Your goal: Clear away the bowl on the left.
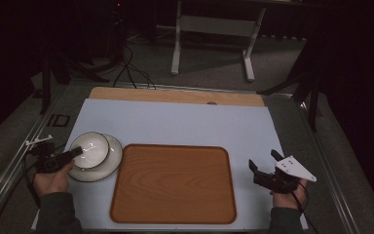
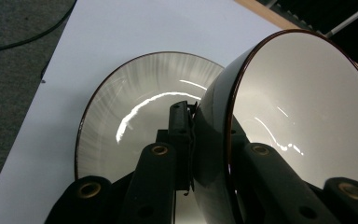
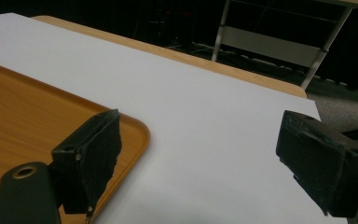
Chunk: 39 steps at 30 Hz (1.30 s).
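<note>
Fingers, left (image 2: 189, 154): clamped on the bowl (image 2: 303, 126) rim, one inside, one outside.
Fingers, right (image 3: 205, 163): wide apart over the bare white counter (image 3: 205, 107).
Left gripper view: bowl tilted above the plate (image 2: 135, 116).
High view: your left hand (image 1: 53, 178) low at the counter's left edge; right hand (image 1: 287, 197) near the right edge.
Between: wooden tray (image 1: 173, 183), just beside the plate.

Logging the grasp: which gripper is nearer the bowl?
Left. The left gripper is clamped on the bowl rim; the right gripper is open, beyond the tray's far side.
</note>
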Available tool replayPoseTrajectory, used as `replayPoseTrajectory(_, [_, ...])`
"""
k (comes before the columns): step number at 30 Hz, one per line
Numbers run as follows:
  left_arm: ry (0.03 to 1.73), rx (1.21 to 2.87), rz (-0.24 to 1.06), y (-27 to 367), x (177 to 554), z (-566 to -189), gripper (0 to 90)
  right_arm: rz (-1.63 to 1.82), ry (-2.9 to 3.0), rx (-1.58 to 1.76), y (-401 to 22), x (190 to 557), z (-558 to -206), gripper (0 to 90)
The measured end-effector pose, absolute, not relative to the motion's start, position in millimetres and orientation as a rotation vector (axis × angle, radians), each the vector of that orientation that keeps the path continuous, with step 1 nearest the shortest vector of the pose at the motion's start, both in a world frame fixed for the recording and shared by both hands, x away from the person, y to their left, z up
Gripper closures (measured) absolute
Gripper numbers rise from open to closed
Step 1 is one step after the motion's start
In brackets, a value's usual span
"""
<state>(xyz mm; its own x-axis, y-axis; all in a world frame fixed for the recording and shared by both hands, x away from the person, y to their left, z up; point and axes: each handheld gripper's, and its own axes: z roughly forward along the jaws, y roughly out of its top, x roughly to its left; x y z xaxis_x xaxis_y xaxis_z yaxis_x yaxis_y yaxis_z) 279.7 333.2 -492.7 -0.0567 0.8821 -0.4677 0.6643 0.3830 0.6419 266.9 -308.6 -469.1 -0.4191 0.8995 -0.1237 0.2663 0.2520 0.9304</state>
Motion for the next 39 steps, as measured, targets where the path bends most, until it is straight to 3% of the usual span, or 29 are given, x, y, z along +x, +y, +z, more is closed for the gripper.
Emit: replayPoseTrajectory(39, [1.629,1.417,0.332,291.2,277.3,-458.9,81.3,1.188,1.831,1.054,-309.8,265.4,-467.3,13.7])
